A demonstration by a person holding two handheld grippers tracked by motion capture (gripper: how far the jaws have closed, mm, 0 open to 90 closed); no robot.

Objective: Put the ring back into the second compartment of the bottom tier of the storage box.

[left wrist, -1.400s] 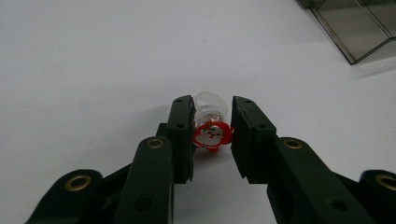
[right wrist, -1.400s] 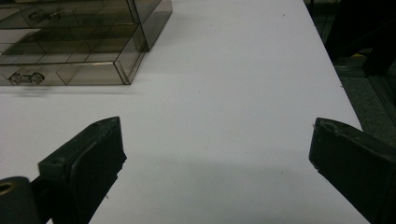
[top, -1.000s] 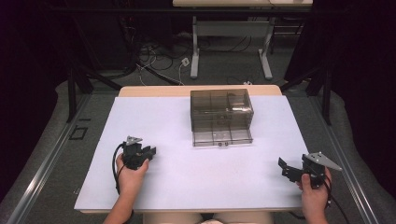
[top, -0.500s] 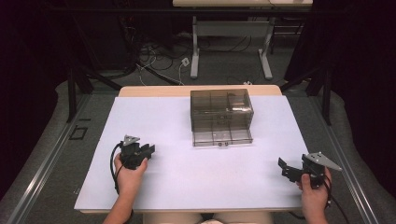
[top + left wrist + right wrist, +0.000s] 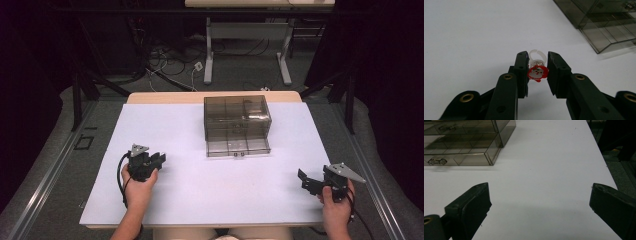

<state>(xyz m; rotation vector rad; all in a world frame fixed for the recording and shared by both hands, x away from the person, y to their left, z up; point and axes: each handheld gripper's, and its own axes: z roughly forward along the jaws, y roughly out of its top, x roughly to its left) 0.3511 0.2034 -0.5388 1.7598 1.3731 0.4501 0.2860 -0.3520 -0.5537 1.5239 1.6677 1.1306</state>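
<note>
In the left gripper view a small clear plastic ring with a red Santa-face top [image 5: 537, 72] sits pinched between the two black jaws of my left gripper [image 5: 538, 72]. That left gripper [image 5: 159, 159] is held over the left side of the white table. A smoky transparent drawer box [image 5: 237, 125] stands at the table's middle back, its lowest drawer pulled out a little. My right gripper [image 5: 306, 181] hovers near the front right corner, jaws wide apart with nothing between them [image 5: 540, 200].
The white table top [image 5: 200, 190] ends close to the right gripper's side at the right edge [image 5: 604, 162]. Dark floor, cables and a desk frame [image 5: 247, 45] lie beyond the far edge. The drawer's handle [image 5: 436, 161] faces the person.
</note>
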